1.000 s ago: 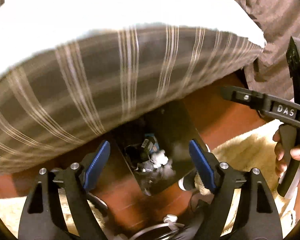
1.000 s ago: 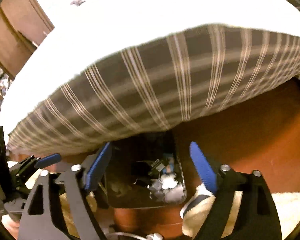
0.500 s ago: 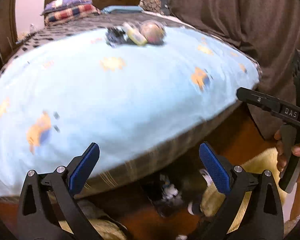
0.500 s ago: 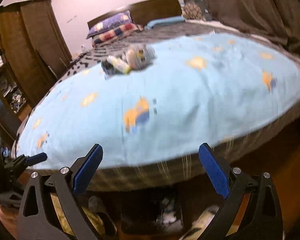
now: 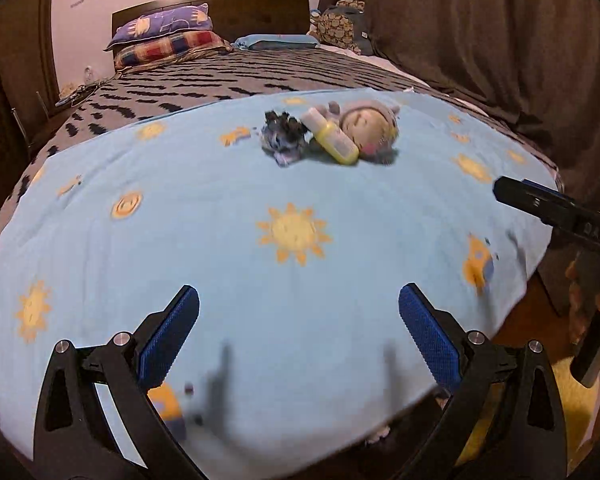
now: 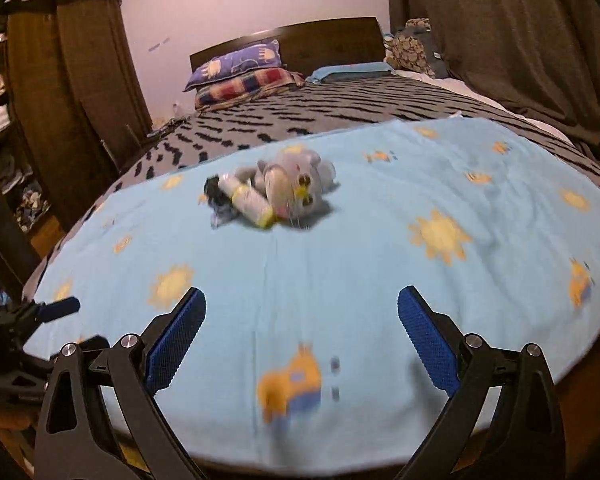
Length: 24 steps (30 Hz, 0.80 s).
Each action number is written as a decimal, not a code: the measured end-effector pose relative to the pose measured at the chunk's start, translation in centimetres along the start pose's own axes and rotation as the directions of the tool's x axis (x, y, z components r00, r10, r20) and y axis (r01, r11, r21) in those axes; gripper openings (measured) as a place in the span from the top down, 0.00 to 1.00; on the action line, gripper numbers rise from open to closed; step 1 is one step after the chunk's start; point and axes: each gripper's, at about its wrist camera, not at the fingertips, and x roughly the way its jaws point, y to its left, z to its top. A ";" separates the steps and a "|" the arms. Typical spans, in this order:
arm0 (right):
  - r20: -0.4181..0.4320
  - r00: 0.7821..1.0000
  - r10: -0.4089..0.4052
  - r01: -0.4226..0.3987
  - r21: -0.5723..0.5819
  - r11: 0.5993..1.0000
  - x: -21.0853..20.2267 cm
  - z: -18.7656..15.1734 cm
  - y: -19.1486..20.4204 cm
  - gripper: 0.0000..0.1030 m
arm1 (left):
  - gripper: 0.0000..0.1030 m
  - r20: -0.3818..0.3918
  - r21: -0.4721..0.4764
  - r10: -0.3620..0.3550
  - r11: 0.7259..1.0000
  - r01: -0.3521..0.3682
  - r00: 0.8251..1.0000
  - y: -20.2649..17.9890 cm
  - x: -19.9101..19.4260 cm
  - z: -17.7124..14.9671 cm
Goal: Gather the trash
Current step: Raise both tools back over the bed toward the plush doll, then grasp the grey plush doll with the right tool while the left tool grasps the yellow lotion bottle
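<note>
both tongs [image 5: 299, 334] [image 6: 302, 336] gape empty; bottle [image 5: 332, 139], wrapper [image 5: 282, 136] on blanket [image 5: 220, 208].

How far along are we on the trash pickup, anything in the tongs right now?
Both tongs, left and right, gape with nothing between the pads, over the blue sun-print blanket. Nothing here shows a finished pickup. Still left: the dark crumpled wrapper and the yellow bottle, bunched against a plush toy in mid-bed.

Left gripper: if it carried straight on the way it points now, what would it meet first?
Most likely the light blue blanket itself: the open, empty left gripper aims down at bare fabric near the sun print. The crumpled wrapper, bottle and plush toy lie farther up, probably beyond that line, though depth is unclear.
</note>
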 end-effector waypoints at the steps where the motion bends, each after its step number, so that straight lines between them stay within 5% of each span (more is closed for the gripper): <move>1: -0.002 1.000 0.000 0.000 0.000 1.000 0.8 0.5 0.0 0.06 | 0.08 0.002 -0.002 0.000 1.000 0.000 1.000 0.2 0.5 0.6; 19: -0.097 0.995 0.037 -0.037 0.001 0.999 14.8 7.7 0.7 0.06 | 0.08 -0.011 -0.001 0.004 1.000 -0.004 1.000 1.7 8.4 7.0; 21: -0.109 0.993 0.045 -0.045 -0.001 0.999 15.9 7.9 0.8 0.12 | 0.08 -0.012 -0.002 0.002 1.000 -0.002 1.000 1.7 8.9 7.3; 23: -0.118 0.991 0.063 -0.062 0.008 0.998 16.4 8.0 0.6 0.34 | 0.08 -0.012 -0.008 -0.008 1.000 0.007 1.000 1.7 9.4 7.7; 24: -0.116 0.992 0.055 -0.054 0.007 0.999 16.6 8.1 0.4 0.35 | 0.08 -0.012 -0.009 -0.010 1.000 0.010 1.000 1.7 9.6 7.9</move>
